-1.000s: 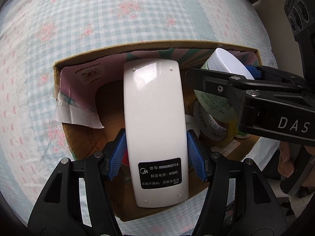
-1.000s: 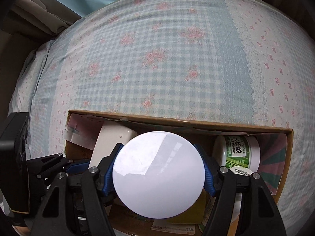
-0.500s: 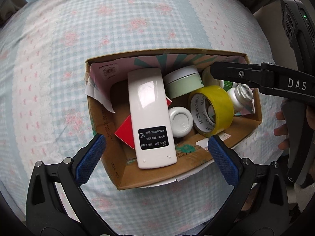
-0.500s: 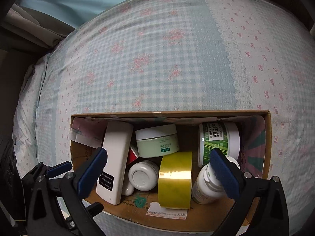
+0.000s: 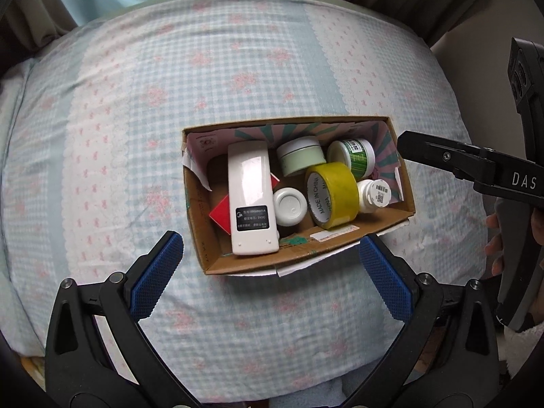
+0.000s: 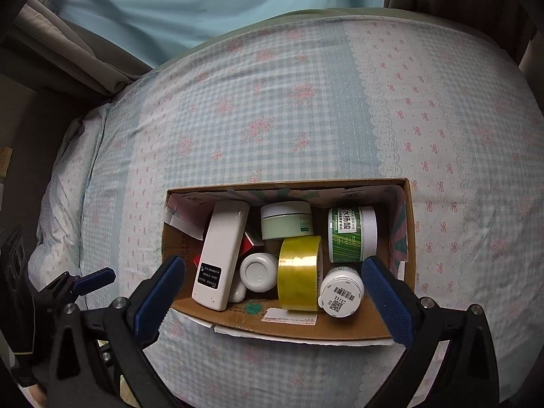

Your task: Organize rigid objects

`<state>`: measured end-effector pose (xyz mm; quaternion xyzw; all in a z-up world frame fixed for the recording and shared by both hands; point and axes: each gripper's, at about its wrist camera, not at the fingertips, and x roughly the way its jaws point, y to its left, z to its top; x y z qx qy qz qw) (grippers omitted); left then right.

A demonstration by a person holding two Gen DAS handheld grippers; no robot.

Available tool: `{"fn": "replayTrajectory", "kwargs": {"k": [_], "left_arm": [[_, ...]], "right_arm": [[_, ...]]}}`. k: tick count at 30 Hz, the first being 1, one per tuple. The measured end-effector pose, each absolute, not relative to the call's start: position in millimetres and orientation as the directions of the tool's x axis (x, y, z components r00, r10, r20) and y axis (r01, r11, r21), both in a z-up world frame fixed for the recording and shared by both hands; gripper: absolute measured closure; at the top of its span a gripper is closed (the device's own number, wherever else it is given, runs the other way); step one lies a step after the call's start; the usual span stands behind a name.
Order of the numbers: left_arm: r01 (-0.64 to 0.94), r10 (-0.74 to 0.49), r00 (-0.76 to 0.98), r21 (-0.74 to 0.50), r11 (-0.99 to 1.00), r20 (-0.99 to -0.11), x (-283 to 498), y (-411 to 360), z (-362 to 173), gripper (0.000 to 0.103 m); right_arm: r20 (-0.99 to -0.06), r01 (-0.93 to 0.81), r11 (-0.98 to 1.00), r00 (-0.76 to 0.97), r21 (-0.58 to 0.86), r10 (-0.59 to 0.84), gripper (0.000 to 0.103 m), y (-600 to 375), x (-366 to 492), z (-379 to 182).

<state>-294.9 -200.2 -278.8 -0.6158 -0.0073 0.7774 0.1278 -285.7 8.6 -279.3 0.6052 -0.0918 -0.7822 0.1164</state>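
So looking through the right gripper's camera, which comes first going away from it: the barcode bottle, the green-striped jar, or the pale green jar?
From the right gripper:
1. White barcode bottle, at the box's near right corner, by the right finger.
2. Green-striped jar, right behind the bottle.
3. Pale green jar, against the far wall, toward the middle; close to the striped jar in depth, slightly farther.

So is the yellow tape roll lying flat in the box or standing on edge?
On edge: the yellow tape roll stands in the cardboard box, its core opening facing sideways.
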Motion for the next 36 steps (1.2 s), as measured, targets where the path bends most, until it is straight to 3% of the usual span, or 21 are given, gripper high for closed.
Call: {"fn": "replayTrajectory", "kwargs": {"k": [8,18,27,36], "left_arm": [[-0.142,0.206,-0.389,-0.162,-0.976,-0.898,-253,-183,-173,0.000],[-0.136,0.185,-0.676,-0.125,-0.983,-0.713,-185,-142,-33,0.000],[-0.136,0.157,-0.749,-0.082,-0.987,-0.644,-125,-121,-15,0.000],[-0.130,0.139,-0.770,-0.060,-0.990,-0.623,-109,-112,-11,0.000]], "right_arm": [[-0.886,0.108,-0.969,-0.393,0.222,-0.247,0.000,39,-232,-175],[-0.748,0.089,-0.993,-0.652,0.083,-0.121,0.000,95,-141,-42],[-0.667,0.063,-0.998,-0.743,0.029,-0.066,0.000,111,-86,-16],[-0.642,0.050,-0.998,-0.765,0.025,-0.055,0.000,119,-71,-16]]}}
